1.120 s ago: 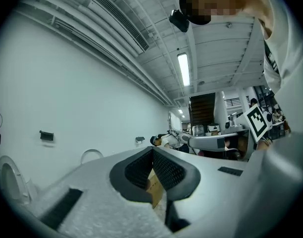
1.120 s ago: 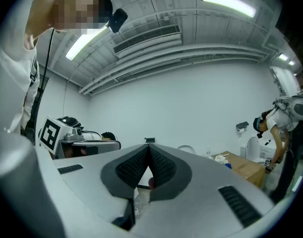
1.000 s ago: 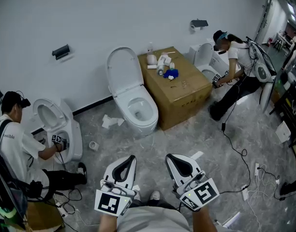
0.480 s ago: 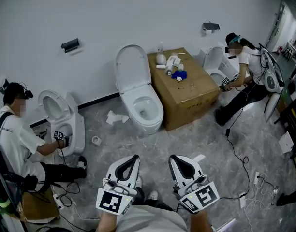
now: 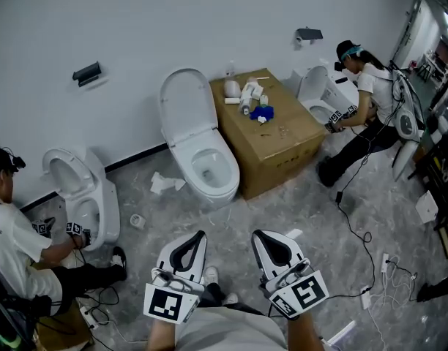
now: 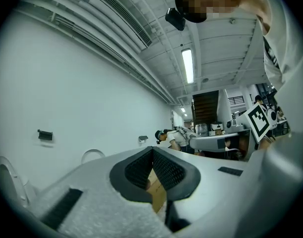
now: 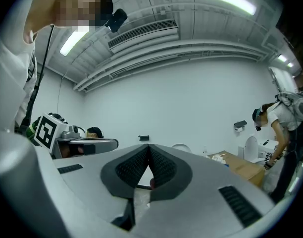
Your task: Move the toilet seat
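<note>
- Basically nothing new at the tools: left gripper (image 5: pixel 198 238) and right gripper (image 5: pixel 260 237) stay low by the holder's waist, side by side, tips fwd, same as a sec ago.
- Both have jaws pressed fully together, nothing btwn the pads. Each gripper view shows only wall and room past the tips, so both are empty.
- What did move is the viewpoint. The holder's head swung a bit, so the middle toilet (image 5: pixel 206 196) and the cardboard box (image 5: pixel 277 141) just beside it slid slightly left in the head view.
- Room itself hasn't been rearranged. Only the person at left (image 5: pixel 19 247) and the person at right (image 5: pixel 363 97) shifted, each busy at another toilet.
- The toilet seat (image 5: pixel 228 168) is on that middle toilet by the wall, well apart from both grippers w/ bare floor btwn.
- Its lid (image 5: pixel 182 108) stands upright. The seat ring looks down on the bowl, but can't be sure.
- My read: the task hasn't begun, still pre-approach. The holder needs to step in and open a jaw before any hold on the seat.
</note>
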A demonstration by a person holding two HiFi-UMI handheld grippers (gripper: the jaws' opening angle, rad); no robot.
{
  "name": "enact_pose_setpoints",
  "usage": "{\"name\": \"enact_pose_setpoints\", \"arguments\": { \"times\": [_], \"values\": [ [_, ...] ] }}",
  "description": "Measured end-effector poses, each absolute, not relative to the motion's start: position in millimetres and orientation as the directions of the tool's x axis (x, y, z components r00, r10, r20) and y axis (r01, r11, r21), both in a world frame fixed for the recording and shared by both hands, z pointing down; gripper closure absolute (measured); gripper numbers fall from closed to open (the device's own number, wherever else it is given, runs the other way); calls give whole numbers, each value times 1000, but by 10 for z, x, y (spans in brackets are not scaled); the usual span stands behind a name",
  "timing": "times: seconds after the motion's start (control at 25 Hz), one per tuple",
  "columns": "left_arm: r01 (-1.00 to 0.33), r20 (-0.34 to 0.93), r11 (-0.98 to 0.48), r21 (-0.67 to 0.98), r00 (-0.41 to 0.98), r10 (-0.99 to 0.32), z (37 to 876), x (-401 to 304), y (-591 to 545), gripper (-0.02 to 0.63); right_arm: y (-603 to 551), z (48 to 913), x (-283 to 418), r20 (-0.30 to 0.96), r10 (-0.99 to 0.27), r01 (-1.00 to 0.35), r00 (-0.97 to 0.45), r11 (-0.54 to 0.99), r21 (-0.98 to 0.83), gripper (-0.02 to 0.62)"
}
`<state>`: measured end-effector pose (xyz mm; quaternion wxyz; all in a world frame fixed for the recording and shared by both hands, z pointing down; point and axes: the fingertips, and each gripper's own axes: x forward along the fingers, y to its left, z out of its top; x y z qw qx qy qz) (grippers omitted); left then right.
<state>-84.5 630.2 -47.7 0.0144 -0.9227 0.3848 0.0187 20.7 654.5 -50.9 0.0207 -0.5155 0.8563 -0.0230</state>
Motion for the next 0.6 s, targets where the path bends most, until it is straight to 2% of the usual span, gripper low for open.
{"name": "enact_pose_setpoints", "arguments": {
  "times": [0.6],
  "values": [
    [-669, -25, -743, 21, 742, -670, -458, -1000, 5325, 597, 5511, -538, -42, -15, -902, -900, -431, 431, -59, 583]
  ]
}}
